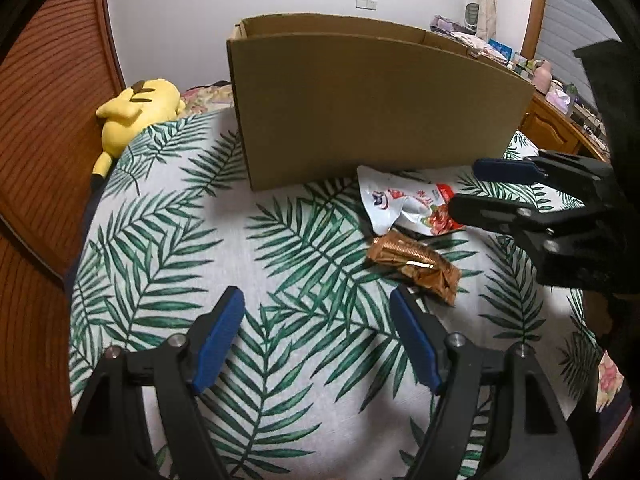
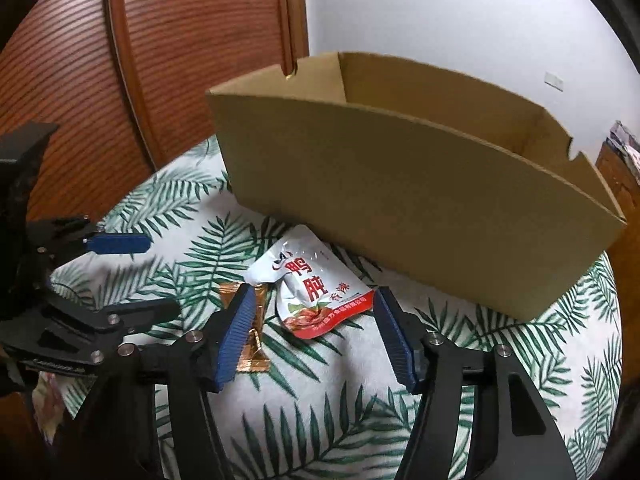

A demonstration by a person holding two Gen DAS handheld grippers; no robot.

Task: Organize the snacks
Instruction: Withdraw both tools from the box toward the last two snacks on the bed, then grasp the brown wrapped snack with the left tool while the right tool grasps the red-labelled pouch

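An open cardboard box (image 1: 376,108) stands on the leaf-print cloth (image 1: 200,248); it also shows in the right wrist view (image 2: 420,208). In front of it lie a white and red snack pouch (image 1: 404,208) (image 2: 316,288) and a brown-gold snack packet (image 1: 416,264) (image 2: 252,344). My left gripper (image 1: 318,300) is open and empty, just short of the brown packet. My right gripper (image 2: 314,296) is open, its fingers on either side of the white pouch without holding it. It enters the left wrist view (image 1: 464,186) from the right.
A yellow plush toy (image 1: 132,108) lies at the cloth's far left by a wooden slatted panel (image 1: 52,128). A wooden dresser (image 1: 556,124) with small items stands at the right. The left gripper (image 2: 160,276) shows at the left of the right wrist view.
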